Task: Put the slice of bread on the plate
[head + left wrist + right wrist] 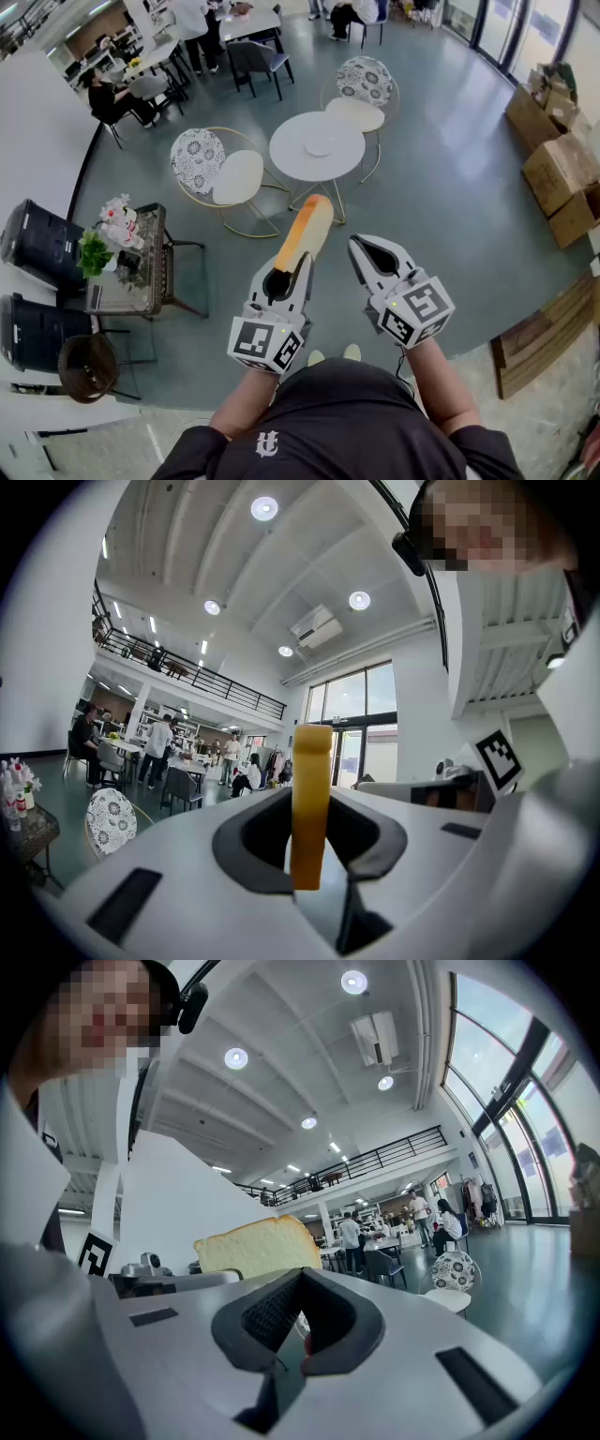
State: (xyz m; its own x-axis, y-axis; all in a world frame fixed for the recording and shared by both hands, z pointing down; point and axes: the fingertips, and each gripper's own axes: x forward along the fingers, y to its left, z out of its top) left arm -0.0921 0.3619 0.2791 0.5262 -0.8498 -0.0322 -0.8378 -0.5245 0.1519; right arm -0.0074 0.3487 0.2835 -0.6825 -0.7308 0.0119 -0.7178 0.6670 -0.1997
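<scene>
Bread: the slice of bread (302,234) is up in the air, in the middle of the head view. It stands on its edge and sticks out past the gripper tips.
Left gripper: the left gripper (302,262) is clenched on the bottom end of the slice. The two jaws press on its flat sides.
Right gripper: the right gripper (361,246) is just beside the left one. Its jaws are pressed together with nothing in them.
Plate: a small white plate (319,146) seems to sit on the round white counter (291,155), above the bread in the head view. It is well apart from the bread.
Step now: I think the job is to carry the bread over to the plate.
How to do it well: hold the grip soft but firm, since bread squashes and tears. Walk close to the counter first. Lay the slice flat over the middle of the plate, low down, then let go. Watch the two chairs (225,173) next to the counter.
Hard to see: the plate is small and far off, so I am not sure it is a plate.
Hidden: the part of the bread inside the jaws does not show. The left gripper view shows no plate at all.
</scene>
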